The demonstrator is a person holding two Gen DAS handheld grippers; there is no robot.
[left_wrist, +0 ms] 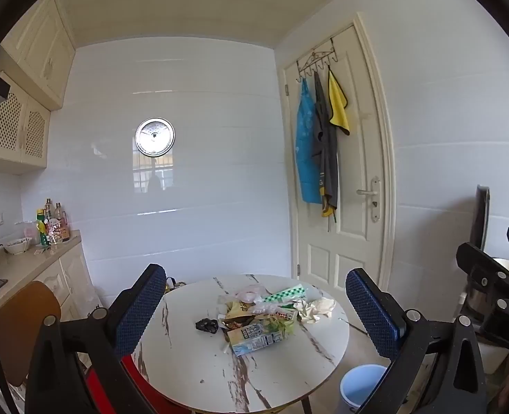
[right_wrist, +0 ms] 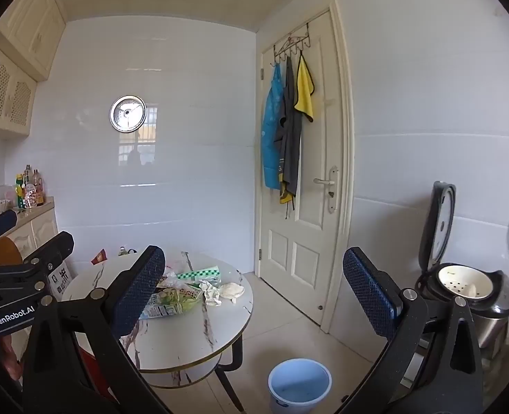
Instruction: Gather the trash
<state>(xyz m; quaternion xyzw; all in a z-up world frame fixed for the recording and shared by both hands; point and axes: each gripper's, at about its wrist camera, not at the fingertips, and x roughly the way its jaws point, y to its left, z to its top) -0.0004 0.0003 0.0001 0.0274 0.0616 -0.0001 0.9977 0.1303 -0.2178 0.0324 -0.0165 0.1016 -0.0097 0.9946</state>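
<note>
Trash pile (left_wrist: 261, 317): wrappers, a flattened carton (left_wrist: 256, 338), crumpled tissues (left_wrist: 315, 307) and a black scrap (left_wrist: 207, 326), heaped on the round marble table (left_wrist: 192, 372). Blue bucket (right_wrist: 299, 384) upright on the floor beside it.

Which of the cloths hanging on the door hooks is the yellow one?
The yellow cloth is the short one hanging rightmost, nearest the door's handle side. The blue apron and the grey garment to its left hang much longer.

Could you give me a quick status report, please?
Left tongs and right tongs open, empty. Trash pile untouched on round table. Blue bucket on floor. Path clear.
</note>
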